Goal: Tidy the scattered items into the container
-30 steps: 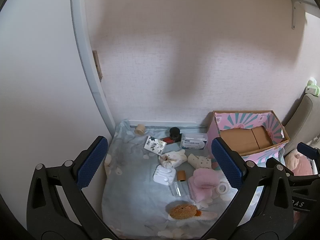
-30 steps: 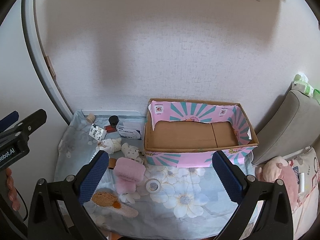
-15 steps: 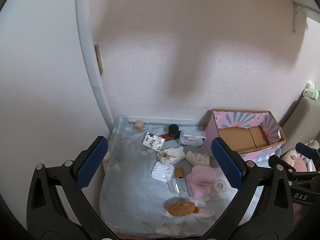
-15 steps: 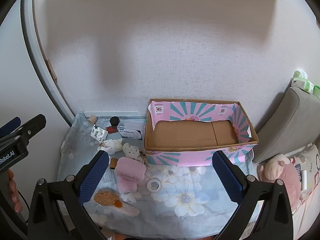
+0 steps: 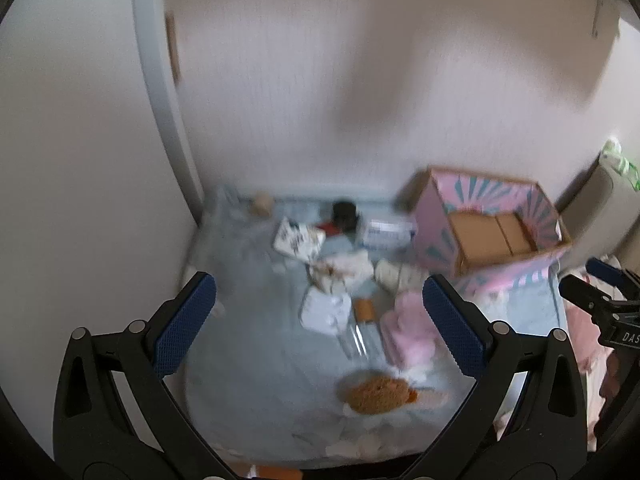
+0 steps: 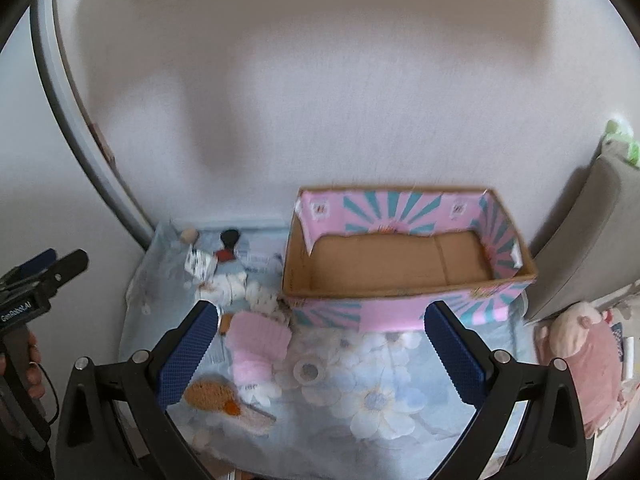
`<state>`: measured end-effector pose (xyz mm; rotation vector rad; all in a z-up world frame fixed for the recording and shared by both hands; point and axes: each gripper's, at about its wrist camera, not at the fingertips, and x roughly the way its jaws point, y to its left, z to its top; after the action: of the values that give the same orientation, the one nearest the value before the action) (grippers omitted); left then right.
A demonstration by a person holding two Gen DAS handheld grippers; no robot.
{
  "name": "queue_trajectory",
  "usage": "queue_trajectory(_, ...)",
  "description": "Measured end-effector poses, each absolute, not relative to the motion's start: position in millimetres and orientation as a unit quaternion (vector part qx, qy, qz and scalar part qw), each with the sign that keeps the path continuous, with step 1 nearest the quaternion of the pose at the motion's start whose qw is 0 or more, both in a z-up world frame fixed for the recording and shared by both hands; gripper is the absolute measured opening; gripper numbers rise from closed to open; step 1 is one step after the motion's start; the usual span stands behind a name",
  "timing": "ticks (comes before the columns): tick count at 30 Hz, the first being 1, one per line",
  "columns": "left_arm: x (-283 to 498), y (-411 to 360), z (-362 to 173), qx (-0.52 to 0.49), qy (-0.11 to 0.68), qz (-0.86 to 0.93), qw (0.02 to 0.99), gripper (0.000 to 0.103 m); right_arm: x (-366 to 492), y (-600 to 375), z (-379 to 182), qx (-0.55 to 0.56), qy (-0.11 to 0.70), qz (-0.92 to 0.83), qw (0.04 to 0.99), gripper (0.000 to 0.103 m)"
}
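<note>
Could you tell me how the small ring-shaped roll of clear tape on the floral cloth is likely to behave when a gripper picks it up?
The small ring-shaped roll of clear tape lies flat, hole upward, so it probably won't roll unless tipped on edge. It looks small and hollow, so likely light. Its smooth rim may slip between the pads; the soft floral cloth beneath may bunch.

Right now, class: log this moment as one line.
left claw open | right claw open | box empty | items scattered on cloth | nothing held
</note>
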<state>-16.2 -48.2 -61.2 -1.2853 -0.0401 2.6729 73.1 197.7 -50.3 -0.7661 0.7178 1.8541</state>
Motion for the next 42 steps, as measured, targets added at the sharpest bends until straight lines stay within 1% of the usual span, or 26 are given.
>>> queue_trajectory(6,-22,-28,-115,-0.465,0.014,0.875,0.131,0.103,65,202,-103,-0.362,0.286,0.762,0.454,0.103)
queue_trajectory(8,-27,-22,-139,-0.485,0.014,0.865,0.13,0.103,65,205,-127,-0.378,0.299,0.758,0.439,0.103)
queue_trajectory(10,-31,-18,-164,-0.502,0.003,0.854,0.136,0.094,65,208,-146,-0.381,0.322,0.758,0.421,0.103)
queue_trajectory(13,-36,-17,-192,-0.525,-0.016,0.838,0.148,0.087,62,213,-170,-0.377,0.346,0.759,0.403,0.103)
queue_trajectory(18,-41,-13,-223,-0.551,-0.047,0.818,0.16,0.081,54,223,-197,-0.324,0.421,0.769,0.355,0.103)
queue_trajectory(20,-43,-13,-230,-0.559,-0.064,0.811,0.163,0.074,49,228,-206,-0.304,0.448,0.768,0.343,0.103)
queue_trajectory(22,-45,-12,-237,-0.567,-0.077,0.802,0.17,0.064,42,232,-213,-0.297,0.467,0.761,0.34,0.103)
queue_trajectory(23,-46,-11,-238,-0.57,-0.079,0.8,0.171,0.061,39,234,-217,-0.293,0.474,0.758,0.338,0.103)
queue_trajectory(25,-46,-8,-242,-0.574,-0.077,0.796,0.174,0.05,35,237,-221,-0.283,0.489,0.755,0.332,0.103)
queue_trajectory(26,-46,-6,-244,-0.575,-0.074,0.795,0.176,0.046,34,239,-223,-0.277,0.496,0.755,0.329,0.103)
queue_trajectory(27,-46,-5,-246,-0.578,-0.071,0.794,0.177,0.039,33,240,-224,-0.27,0.501,0.754,0.327,0.103)
queue_trajectory(28,-46,-4,-247,-0.58,-0.07,0.792,0.177,0.037,32,241,-225,-0.267,0.504,0.753,0.328,0.102)
queue_trajectory(29,-45,-2,-247,-0.577,-0.066,0.795,0.176,0.034,31,242,-226,-0.264,0.505,0.753,0.33,0.099)
queue_trajectory(30,-44,-1,-248,-0.578,-0.066,0.793,0.18,0.028,30,243,-226,-0.264,0.505,0.753,0.329,0.091)
queue_trajectory(31,-44,-1,-248,-0.578,-0.066,0.793,0.182,0.028,29,244,-227,-0.264,0.505,0.754,0.325,0.085)
queue_trajectory(32,-43,0,-249,-0.577,-0.066,0.794,0.182,0.028,27,245,-228,-0.267,0.507,0.755,0.318,0.073)
queue_trajectory(33,-41,0,-249,-0.576,-0.064,0.794,0.182,0.028,24,246,-230,-0.269,0.509,0.756,0.311,0.064)
queue_trajectory(36,-38,1,-248,-0.575,-0.063,0.796,0.18,0.028,18,244,-229,-0.277,0.5,0.761,0.309,0.054)
queue_trajectory(42,-36,-1,-239,-0.567,-0.062,0.802,0.18,0.028,20,236,-212,-0.281,0.463,0.775,0.327,0.038)
